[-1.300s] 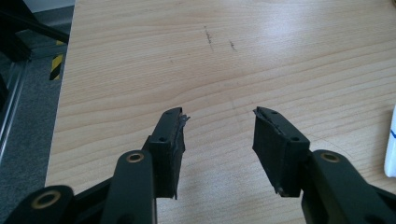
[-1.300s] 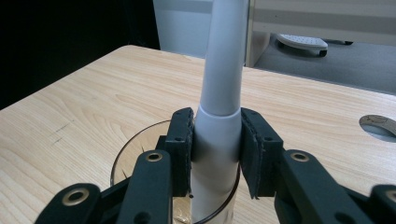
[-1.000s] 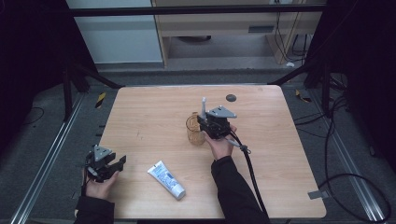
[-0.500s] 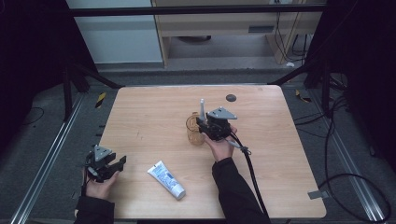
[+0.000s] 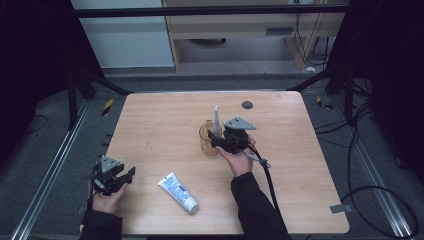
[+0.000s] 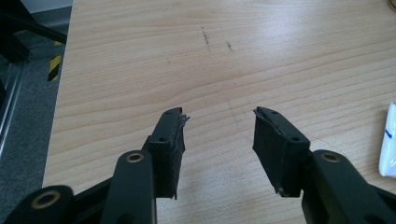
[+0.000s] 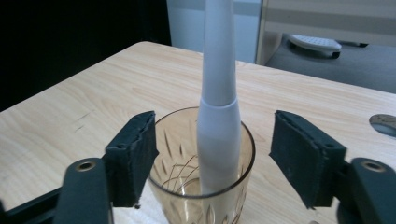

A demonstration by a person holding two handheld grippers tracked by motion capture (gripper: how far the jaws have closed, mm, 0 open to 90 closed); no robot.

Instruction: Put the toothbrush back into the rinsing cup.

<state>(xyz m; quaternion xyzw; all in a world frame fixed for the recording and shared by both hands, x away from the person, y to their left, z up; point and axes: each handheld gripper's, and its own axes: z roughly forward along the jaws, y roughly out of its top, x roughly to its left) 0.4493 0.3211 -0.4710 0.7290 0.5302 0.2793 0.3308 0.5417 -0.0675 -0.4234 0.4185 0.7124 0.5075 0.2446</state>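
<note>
An amber glass [image 5: 205, 142] stands mid-table with a white toothbrush handle [image 5: 217, 122] upright in it, leaning on the rim [image 7: 233, 116]. My right gripper [image 5: 216, 141] sits just right of the glass. Its jaws have just been opening. They are now open on either side of the glass [image 7: 187, 196] and the handle [image 7: 217, 107], and neither pad presses on the handle. My left gripper [image 5: 127, 176] rests at the table's front left corner. It is open [image 6: 219, 121] over bare wood with nothing between its jaws. A white and blue toothpaste tube [image 5: 178, 192] lies near the front edge.
A dark round disc [image 5: 247, 105] sits on the table behind the glass, also seen in the right gripper view as a disc [image 7: 384, 123]. The toothpaste tube's end [image 6: 387, 140] lies right of my left gripper. Metal rails [image 5: 45, 175] run beside the table.
The right gripper's jaws have spread apart from the toothbrush handle, which stays standing in the glass. Both hands have kept their places.
</note>
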